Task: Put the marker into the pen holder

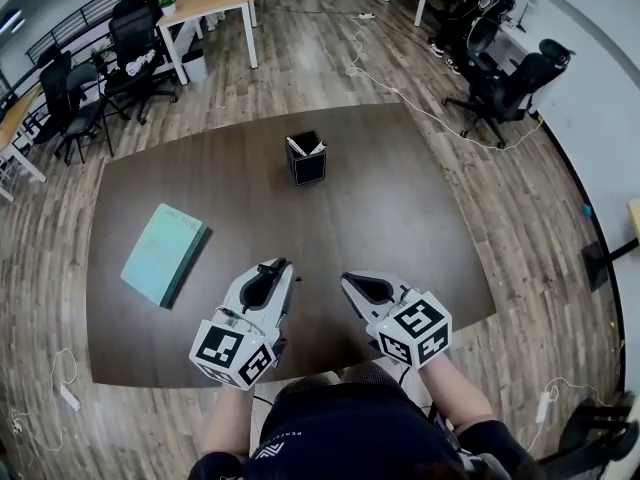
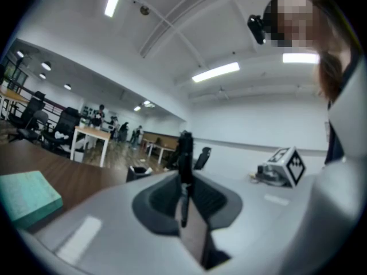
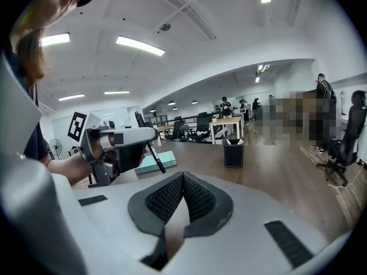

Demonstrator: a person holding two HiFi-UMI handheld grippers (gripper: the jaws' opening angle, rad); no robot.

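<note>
A black marker [image 2: 184, 153] stands upright between the jaws of my left gripper [image 2: 184, 181], which is shut on it; both ends stick out past the pads. In the right gripper view the same marker [image 3: 153, 153] slants out of the left gripper [image 3: 117, 145]. The black square pen holder [image 1: 306, 158] stands on the far middle of the dark table [image 1: 400, 218], well ahead of both grippers, with white items in it. My left gripper [image 1: 278, 266] and right gripper [image 1: 350, 280] hover side by side over the near table edge. The right gripper [image 3: 182, 177] is shut with nothing in it.
A teal notebook [image 1: 163, 253] lies on the table's left part. Office chairs [image 1: 500, 78] and desks [image 1: 205, 3] stand on the wooden floor beyond the table, and a cable [image 1: 400, 93] runs across the floor behind it. People stand far back in the room.
</note>
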